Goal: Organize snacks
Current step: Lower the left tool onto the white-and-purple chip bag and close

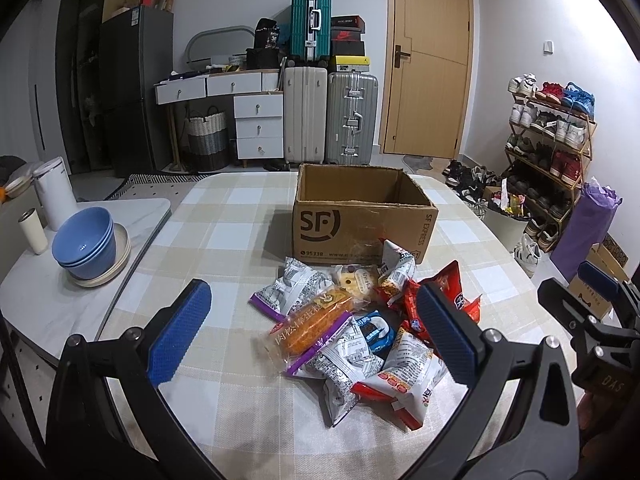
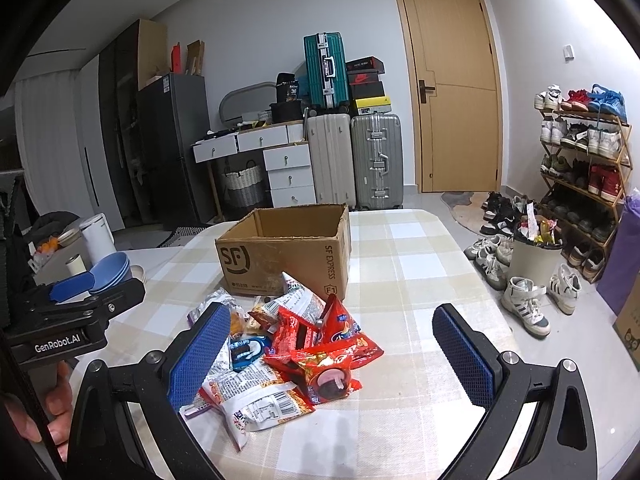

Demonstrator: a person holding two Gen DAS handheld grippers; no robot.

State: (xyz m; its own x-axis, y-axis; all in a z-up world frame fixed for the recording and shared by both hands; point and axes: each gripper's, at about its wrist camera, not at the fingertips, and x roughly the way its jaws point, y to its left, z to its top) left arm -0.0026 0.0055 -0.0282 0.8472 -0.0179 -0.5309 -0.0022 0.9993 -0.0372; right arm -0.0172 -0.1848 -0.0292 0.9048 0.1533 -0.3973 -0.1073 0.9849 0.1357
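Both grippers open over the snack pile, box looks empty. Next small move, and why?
Probably lower the left gripper onto the orange egg-roll packet topping the snack pile: it sits between the open fingers, and the cardboard box just behind shows nothing inside.

The snacks (image 1: 352, 332) (image 2: 288, 348) and box (image 1: 362, 216) (image 2: 288, 248) are viewed closely from above the near worktop (image 1: 224, 240) (image 2: 400, 272) edge, left and right.

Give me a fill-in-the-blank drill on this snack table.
1. The snack pile lies in front of a cardboard ___.
2. The box is printed with the letters ___.
3. Both the left gripper and the right gripper are ___.
4. The stacked bowls are colored ___.

Missing words: box; SF; open; blue
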